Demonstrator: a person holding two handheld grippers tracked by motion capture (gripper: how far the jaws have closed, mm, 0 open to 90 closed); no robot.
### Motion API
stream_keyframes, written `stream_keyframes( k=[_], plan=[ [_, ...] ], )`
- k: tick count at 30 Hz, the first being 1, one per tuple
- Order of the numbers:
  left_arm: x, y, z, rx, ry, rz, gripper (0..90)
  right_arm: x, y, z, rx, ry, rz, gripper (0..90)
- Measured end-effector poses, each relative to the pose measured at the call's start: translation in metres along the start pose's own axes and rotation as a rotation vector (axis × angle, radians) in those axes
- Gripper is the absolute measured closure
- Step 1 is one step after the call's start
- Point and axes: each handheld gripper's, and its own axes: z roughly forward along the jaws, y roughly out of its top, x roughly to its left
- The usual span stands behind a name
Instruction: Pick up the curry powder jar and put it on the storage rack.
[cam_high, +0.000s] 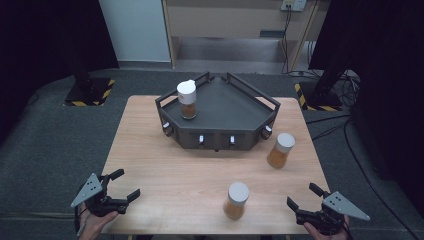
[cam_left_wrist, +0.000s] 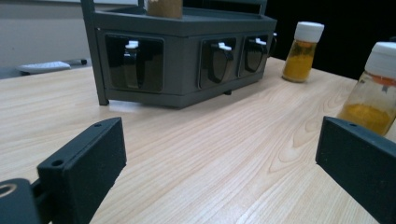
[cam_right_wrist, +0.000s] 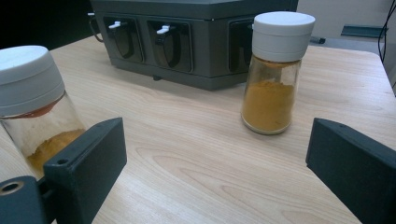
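At the near left corner of the pale wooden table (cam_high: 150, 150), the left gripper (cam_high: 123, 186) rests in a hand with its black jaws spread wide and nothing between them, aimed across the boards toward the middle. Ahead of it, at the table's far side, stands the dark grey angular spice rack (cam_high: 220, 131) with a railed top shelf and a row of hooks along its front; one clear glass spice jar with a white cap and brown powder (cam_high: 188, 100) already stands upright on the shelf's left end.

Right of centre, close to the near edge, a second white-capped glass jar holding a little orange powder (cam_high: 236, 200) stands upright on the wood. Further right and nearer the rack, a third white-capped jar, fuller with orange powder (cam_high: 280, 150), also stands upright, just off the rack's right front corner.

At the near right corner the right gripper (cam_high: 304, 196) is likewise wide open and empty. The low-filled jar lies to its left, near its left jaw; the fuller jar stands ahead of it, between the jaws' lines but well beyond them. Both jars have vertical long axes, and the right hand is the nearer to each, so it looks best placed for a level side grasp.
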Motion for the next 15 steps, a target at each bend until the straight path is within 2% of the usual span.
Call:
stream_keyframes(
  k=[8, 15],
  plan=[
    [0.0003, 0.0000, -0.0001, 0.001, 0.000, -0.012, 0.3, -0.0011, 0.0008, 0.0016, 0.000, 0.008, 0.015, 2.9],
    [0.0005, 0.0009, 0.0016, 0.010, -0.007, -0.016, 0.0, 0.0001, 0.0073, 0.0019, 0.000, 0.006, -0.003, 1.6]
  ],
)
